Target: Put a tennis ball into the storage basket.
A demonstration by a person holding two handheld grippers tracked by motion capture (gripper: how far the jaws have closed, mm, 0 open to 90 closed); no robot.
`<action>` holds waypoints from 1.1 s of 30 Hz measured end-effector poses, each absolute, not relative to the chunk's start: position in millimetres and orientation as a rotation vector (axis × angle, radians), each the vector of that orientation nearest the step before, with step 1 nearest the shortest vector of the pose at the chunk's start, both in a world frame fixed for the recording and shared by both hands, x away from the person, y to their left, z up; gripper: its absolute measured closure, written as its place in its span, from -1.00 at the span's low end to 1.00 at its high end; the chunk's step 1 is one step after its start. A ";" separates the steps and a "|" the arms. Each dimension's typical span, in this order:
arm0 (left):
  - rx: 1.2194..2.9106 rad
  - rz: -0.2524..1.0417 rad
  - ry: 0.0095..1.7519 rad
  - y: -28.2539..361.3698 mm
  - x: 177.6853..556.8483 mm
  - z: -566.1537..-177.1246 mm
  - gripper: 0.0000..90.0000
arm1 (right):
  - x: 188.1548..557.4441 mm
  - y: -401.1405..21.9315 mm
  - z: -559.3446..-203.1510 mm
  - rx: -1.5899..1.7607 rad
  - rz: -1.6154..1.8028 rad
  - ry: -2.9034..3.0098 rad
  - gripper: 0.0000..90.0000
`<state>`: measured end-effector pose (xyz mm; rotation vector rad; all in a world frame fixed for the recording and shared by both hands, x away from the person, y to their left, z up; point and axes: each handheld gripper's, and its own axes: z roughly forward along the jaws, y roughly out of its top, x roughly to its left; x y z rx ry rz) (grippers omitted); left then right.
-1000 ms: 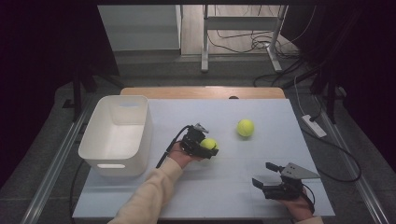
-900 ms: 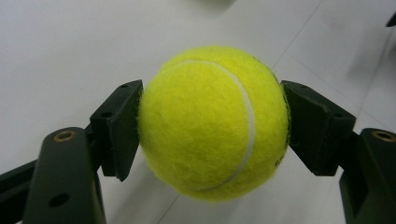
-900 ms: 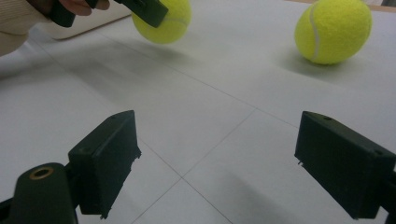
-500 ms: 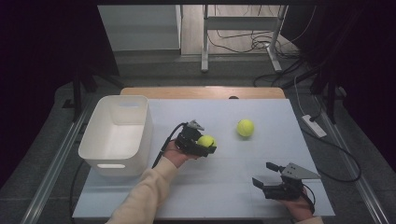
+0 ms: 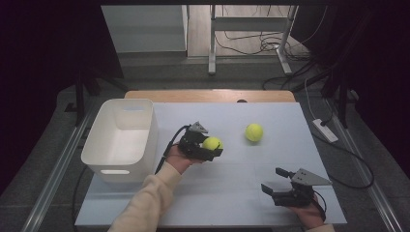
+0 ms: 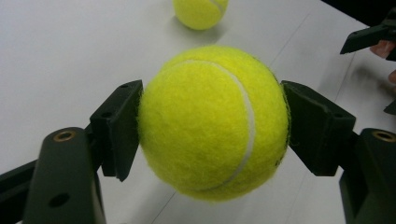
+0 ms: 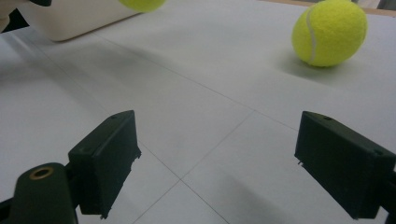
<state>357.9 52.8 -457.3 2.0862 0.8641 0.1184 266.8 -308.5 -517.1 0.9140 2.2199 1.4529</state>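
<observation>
High view: the left gripper [image 5: 209,147] sits near the centre of the white counter [image 5: 232,193], its jaws clamped on a tennis ball [image 5: 212,143]. In the left gripper view the held tennis ball [image 6: 212,123] is pinched between both black pads and hangs clear of the counter surface. A second tennis ball [image 5: 254,132] rests on the counter at about 2 o'clock from the held one, near but apart. The white bin [image 5: 121,140] stands at 9 o'clock from the left gripper, along the counter's left edge. The right gripper [image 5: 278,186] lies at 5 o'clock, near the counter's front edge; in the right gripper view its jaws stand wide apart with nothing between them, the second tennis ball [image 7: 329,32] lying well ahead.
</observation>
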 end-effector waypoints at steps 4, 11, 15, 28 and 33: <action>2.074 0.135 0.862 55.3 356.5 -451.8 -0.40 | 266.7 -308.5 -516.9 0.914 1.450 2.220 -0.70; 2.045 0.153 0.853 59.2 355.2 -442.5 -0.40 | 266.6 -308.9 -516.6 0.916 1.456 2.211 -0.70; 2.036 0.175 0.854 60.6 354.1 -439.5 -0.40 | 266.6 -309.0 -516.7 0.915 1.455 2.211 -0.70; 2.003 0.222 0.851 70.4 352.0 -424.9 -0.40 | 266.7 -309.1 -516.6 0.920 1.452 2.205 -0.70; 1.992 0.239 0.844 73.5 351.4 -416.6 -0.40 | 266.8 -309.3 -516.7 0.920 1.453 2.205 -0.70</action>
